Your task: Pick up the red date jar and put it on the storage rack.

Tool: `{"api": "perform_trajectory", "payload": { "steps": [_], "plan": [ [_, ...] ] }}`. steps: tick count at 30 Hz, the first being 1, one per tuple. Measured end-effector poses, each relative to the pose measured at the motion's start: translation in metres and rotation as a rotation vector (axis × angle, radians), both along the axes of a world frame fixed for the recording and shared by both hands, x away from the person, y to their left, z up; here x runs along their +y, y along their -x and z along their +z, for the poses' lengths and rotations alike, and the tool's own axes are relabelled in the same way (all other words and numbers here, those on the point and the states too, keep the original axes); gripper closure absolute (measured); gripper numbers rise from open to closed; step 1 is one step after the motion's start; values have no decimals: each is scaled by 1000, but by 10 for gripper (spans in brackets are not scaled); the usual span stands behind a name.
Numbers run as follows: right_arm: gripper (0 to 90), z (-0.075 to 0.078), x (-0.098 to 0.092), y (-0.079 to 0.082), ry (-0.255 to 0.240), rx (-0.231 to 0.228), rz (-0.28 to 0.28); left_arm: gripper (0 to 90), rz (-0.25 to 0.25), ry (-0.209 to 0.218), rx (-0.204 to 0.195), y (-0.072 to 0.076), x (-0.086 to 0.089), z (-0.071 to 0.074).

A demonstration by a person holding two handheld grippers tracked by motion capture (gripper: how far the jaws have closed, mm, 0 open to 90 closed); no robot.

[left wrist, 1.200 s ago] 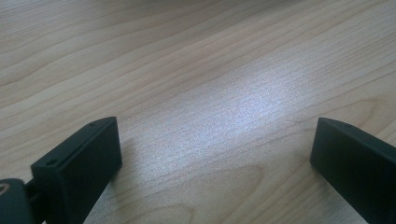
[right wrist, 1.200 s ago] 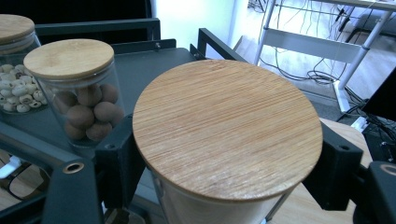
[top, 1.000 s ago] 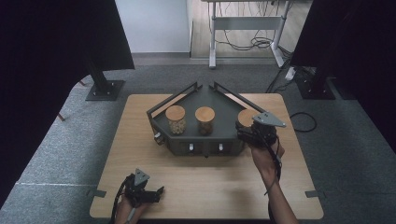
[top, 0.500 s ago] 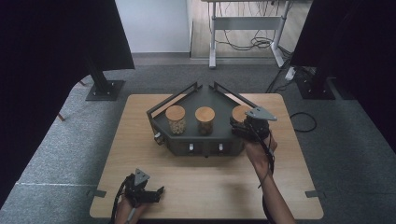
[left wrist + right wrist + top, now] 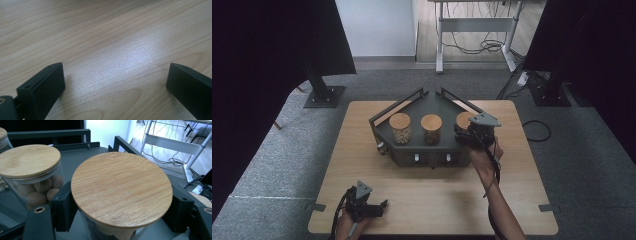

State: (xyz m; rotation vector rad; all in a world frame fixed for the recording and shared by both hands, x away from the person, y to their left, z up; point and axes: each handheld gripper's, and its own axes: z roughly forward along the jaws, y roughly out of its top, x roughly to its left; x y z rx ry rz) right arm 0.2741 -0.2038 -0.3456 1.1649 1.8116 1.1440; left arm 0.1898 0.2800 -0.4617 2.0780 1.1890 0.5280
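A dark five-sided tray (image 5: 422, 102) stands on the wooden table (image 5: 432, 200) with three glass jars with bamboo lids. The left jar (image 5: 400, 127) and the middle jar (image 5: 431, 128) stand free. My right gripper (image 5: 463, 134) is shut on the right jar (image 5: 463, 119) (image 5: 121, 186), its black jaws clamped on the glass just under the lid. The middle jar (image 5: 30, 172) holds brown balls beside it. My left gripper (image 5: 379, 207) (image 5: 113, 82) rests low over bare table near the front left edge, open, with nothing between its jaws.
The tray has raised rails at the back (image 5: 50, 132) and knobs on its front face (image 5: 432, 159). Black stands (image 5: 323, 92) and a white desk frame with cables (image 5: 472, 40) sit on the grey floor beyond the table.
My right gripper has shifted left and slightly toward the tray with the right jar in it. The left gripper has kept still.
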Motion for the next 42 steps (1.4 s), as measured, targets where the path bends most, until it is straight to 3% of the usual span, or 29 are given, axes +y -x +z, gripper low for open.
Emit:
{"api": "perform_trajectory", "payload": {
  "steps": [19, 28, 34, 37, 42],
  "plan": [
    [247, -13, 5, -10, 12, 27, -2, 17, -3, 1, 1, 0, 0, 0],
    [245, -14, -1, -11, -18, 33, -1, 17, -4, 1, 1, 0, 0, 0],
    [149, -18, -4, -11, -35, 37, -3, 17, -4, -1, 0, 0, 0, 0],
    [55, -18, -7, -12, -47, 41, 8, 17, -4, 0, 0, 0, 0, 0],
    [25, -18, -11, -12, -52, 49, 22, 17, -4, -1, 0, 0, 0, 0]
  ]
}}
